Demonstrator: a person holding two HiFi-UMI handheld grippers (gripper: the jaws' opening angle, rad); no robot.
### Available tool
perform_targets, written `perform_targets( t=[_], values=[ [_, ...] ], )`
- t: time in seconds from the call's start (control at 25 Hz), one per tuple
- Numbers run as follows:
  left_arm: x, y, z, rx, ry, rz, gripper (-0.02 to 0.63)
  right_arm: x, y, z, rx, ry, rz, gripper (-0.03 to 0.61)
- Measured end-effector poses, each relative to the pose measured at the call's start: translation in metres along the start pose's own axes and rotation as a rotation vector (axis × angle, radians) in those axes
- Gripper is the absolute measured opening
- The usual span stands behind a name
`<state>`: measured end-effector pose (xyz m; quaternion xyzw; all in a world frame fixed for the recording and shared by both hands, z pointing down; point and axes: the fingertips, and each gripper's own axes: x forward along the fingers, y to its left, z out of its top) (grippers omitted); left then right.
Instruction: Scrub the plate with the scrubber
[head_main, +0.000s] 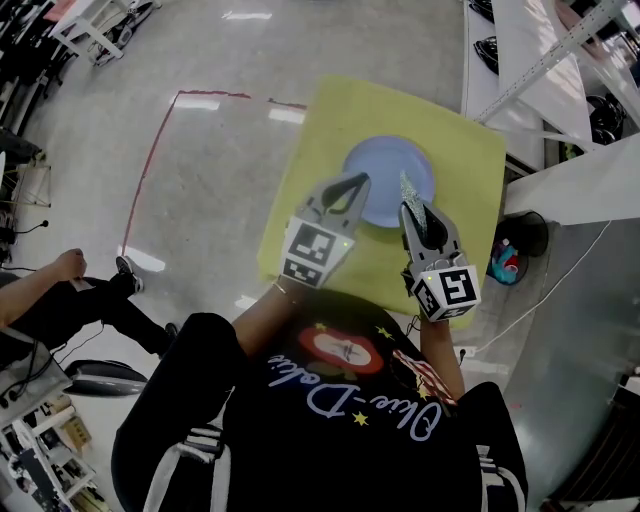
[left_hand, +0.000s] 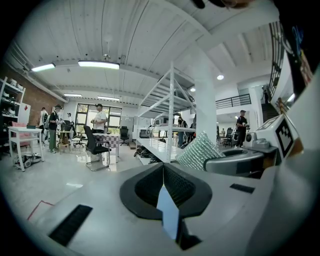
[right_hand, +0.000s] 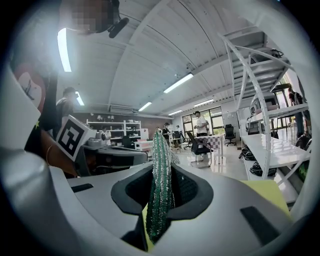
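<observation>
A round pale blue plate lies flat on a yellow-topped table. My left gripper is held above the plate's left part with its jaws shut and nothing between them; a sliver of the plate shows through the slot under the closed jaws. My right gripper is shut on a green, silver-flecked scrubber that stands up on edge between the pads. The scrubber also shows at the right in the left gripper view. Both grippers point nearly level, side by side.
White metal shelving stands close to the table's right side, with a dark bin of coloured items beside it. Red tape marks the floor to the left. A seated person is at far left; several people stand in the room.
</observation>
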<state>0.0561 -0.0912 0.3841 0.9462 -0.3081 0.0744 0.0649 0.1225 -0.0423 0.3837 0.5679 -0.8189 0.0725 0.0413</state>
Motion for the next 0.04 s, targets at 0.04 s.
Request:
perform_targets(
  t=[0.04],
  values=[
    [0.0026, -0.0020, 0.0005, 0.001, 0.001, -0.001, 0.003, -0.0010, -0.0026, 0.0006, -0.001, -0.001, 0.000, 0.060]
  ],
)
